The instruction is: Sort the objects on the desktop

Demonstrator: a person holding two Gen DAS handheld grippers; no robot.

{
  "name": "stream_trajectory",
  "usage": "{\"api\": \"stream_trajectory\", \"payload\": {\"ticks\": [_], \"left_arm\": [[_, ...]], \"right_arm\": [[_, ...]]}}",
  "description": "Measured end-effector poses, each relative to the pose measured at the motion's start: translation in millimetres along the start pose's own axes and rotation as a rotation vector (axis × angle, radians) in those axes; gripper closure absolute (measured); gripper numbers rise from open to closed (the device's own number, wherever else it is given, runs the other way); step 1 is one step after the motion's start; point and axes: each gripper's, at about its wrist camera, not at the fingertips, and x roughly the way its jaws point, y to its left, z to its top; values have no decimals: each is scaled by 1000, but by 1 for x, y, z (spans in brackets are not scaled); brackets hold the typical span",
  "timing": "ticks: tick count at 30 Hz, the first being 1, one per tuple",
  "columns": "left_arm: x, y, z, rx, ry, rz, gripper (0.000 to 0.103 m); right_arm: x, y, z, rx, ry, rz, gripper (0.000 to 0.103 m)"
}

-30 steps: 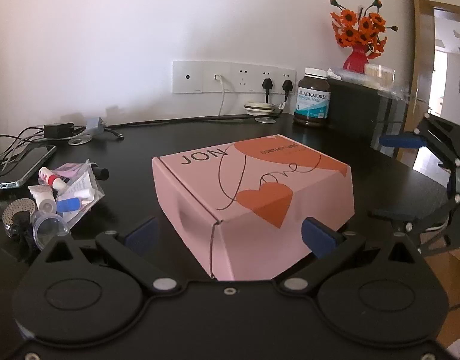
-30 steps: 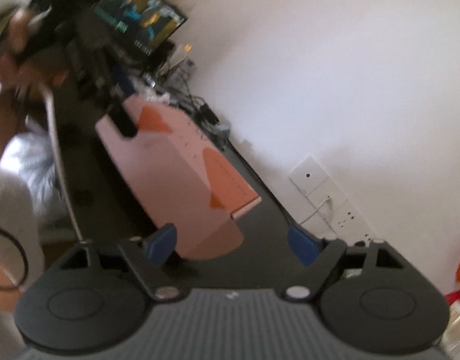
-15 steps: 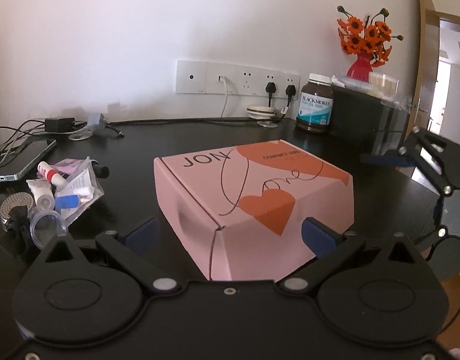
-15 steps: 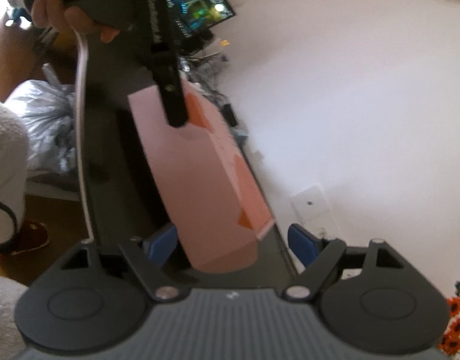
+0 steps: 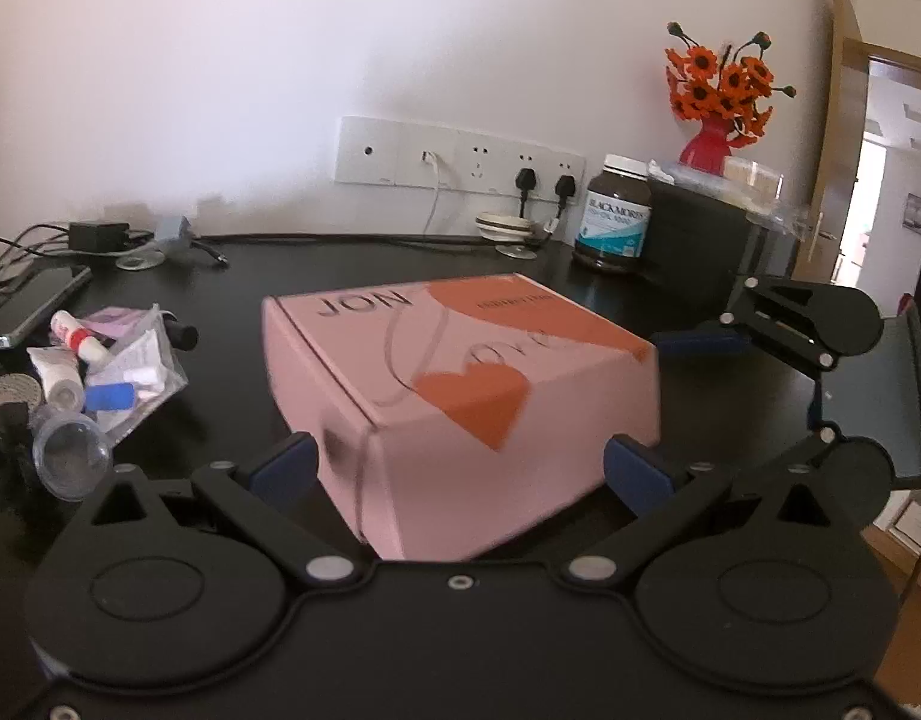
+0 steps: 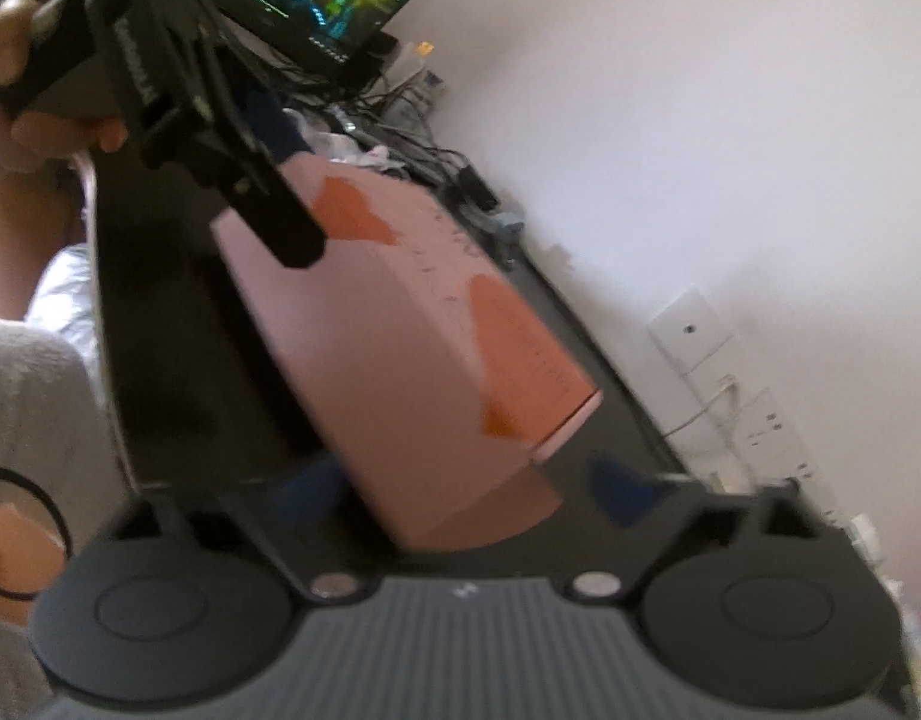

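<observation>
A pink cardboard box with orange hearts lies on the black table, blurred with motion. My left gripper is open and straddles the box's near corner, its blue pads beside the two faces. My right gripper, rolled on its side, has the box's right end between its jaws. They are closing, and the right-hand pad still stands off the cardboard. In the left wrist view one of its blue pads sits at the box's far right corner. A hand holds the left gripper's handle.
A heap of small tubes, a clear bag and a plastic cup lies left of the box, with a phone and cables behind it. A brown supplement bottle, a black case and a red vase of orange flowers stand back right, below wall sockets.
My right gripper has come in onto the box's right end and its jaws have narrowed. The box has slid a little to the left in the left wrist view.
</observation>
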Motion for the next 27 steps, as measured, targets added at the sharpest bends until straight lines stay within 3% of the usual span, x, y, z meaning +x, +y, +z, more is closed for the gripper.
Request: {"api": "stream_trajectory", "payload": {"ticks": [1,3,8,10,12,22,27], "left_arm": [[1,0,0,3,3,1,0],[2,0,-1,11,8,0,0],[3,1,-1,26,17,3,0],[3,1,-2,26,21,9,0],[4,1,-3,29,23,18,0],[5,3,-2,15,0,11,0],[3,12,-3,-18,-13,15,0]], "right_arm": [[1,-1,-1,15,-2,1,40],[2,-7,-2,71,-2,18,64],[-3,-17,-9,172,-27,29,65],[-5,-7,-8,73,-22,-35,56],[-7,8,-7,-61,-16,-79,36],[16,17,13,-301,61,-38,32],[23,33,30,-477,9,-60,12]]}}
